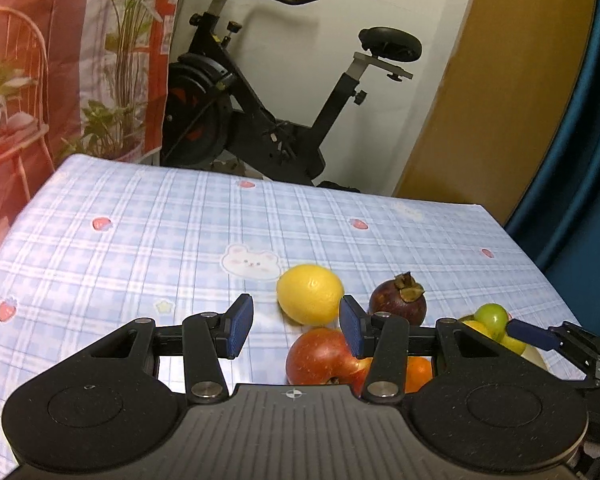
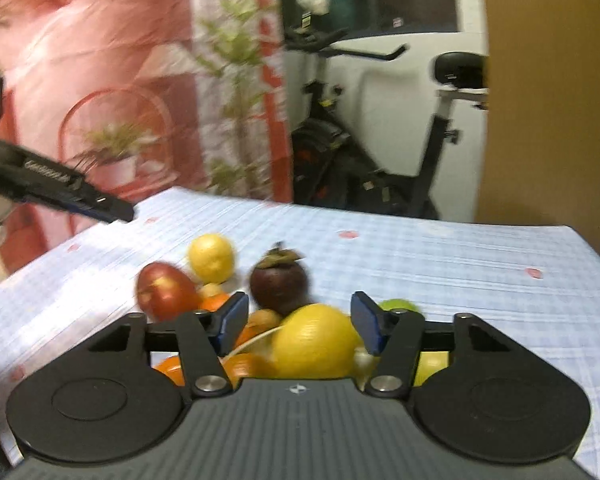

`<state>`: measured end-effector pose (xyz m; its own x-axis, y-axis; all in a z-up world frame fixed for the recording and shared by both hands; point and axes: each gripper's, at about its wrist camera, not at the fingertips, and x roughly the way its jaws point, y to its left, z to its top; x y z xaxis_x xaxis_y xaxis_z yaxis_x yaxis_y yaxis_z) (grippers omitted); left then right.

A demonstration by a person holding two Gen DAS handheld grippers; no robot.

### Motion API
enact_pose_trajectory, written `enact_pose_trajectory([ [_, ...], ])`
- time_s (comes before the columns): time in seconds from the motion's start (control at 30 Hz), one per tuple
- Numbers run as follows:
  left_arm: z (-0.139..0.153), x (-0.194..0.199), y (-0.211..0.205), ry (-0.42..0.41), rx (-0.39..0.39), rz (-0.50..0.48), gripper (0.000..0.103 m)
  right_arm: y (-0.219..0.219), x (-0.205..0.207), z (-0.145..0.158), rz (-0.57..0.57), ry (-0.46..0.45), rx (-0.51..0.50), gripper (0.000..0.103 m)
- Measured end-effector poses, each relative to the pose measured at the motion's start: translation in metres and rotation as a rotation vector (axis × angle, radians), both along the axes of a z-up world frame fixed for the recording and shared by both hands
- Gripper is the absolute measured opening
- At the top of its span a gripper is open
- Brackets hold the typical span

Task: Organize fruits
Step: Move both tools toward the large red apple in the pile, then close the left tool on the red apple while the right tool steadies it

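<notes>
Worktop: covered in a pale blue checked cloth with strawberry and bear prints; it fills the middle band of both your views.
Left gripper: low centre of your left wrist view; the blue pads stand partly apart with bare cloth between them. You have hold of nothing.
Apple: red, lower centre of the left view, just right of the gap and partly behind the right-hand finger.
Lemon: centre of the left view, beyond the fingertips, lying on the cloth just above the apple.
Orange: a sliver shows behind the right-hand finger, beside the apple.
Mangosteen: dark purple with a dry calyx, right of the lemon, near it but apart.
Green fruits: right of centre, clustered with yellow pieces; the dish under them is mostly hidden.
Right gripper: low centre of your blurred right wrist view; the pads stand apart, and a second, larger yellow fruit sits in line with the gap. The blur keeps me from telling whether either pad touches it.
Right view, fruit: apple at left, lemon behind it, mangosteen centre, a green fruit past the right pad.
Exercise bike: beyond the worktop's far edge, upper centre.
</notes>
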<state>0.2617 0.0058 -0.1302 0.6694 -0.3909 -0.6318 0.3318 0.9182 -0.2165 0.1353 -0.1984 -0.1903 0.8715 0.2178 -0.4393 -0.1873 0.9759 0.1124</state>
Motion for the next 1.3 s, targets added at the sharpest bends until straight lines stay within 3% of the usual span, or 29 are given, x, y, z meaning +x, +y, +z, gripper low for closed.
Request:
enact_pose_trajectory([
  [0.43,-0.042,0.018,-0.022,0.058,-0.023,-0.087,0.051,0.056,0.018,-0.002,0.128,0.070,-0.140,0.058],
  [0.53,-0.044,0.017,-0.010,0.082,-0.059,-0.065,0.059,0.071,0.025,-0.003,0.176,0.067,-0.183,0.058],
  [0.8,-0.040,0.014,0.026,0.083,-0.148,0.006,0.059,0.132,0.049,-0.018,0.347,0.013,-0.398,0.056],
  [0.9,-0.039,0.014,0.031,0.078,-0.172,0.013,0.059,0.146,0.063,-0.031,0.359,0.030,-0.485,0.058],
  [1.3,-0.054,0.009,0.029,0.102,-0.205,-0.006,0.059,0.168,0.086,-0.056,0.391,0.041,-0.603,0.065],
])
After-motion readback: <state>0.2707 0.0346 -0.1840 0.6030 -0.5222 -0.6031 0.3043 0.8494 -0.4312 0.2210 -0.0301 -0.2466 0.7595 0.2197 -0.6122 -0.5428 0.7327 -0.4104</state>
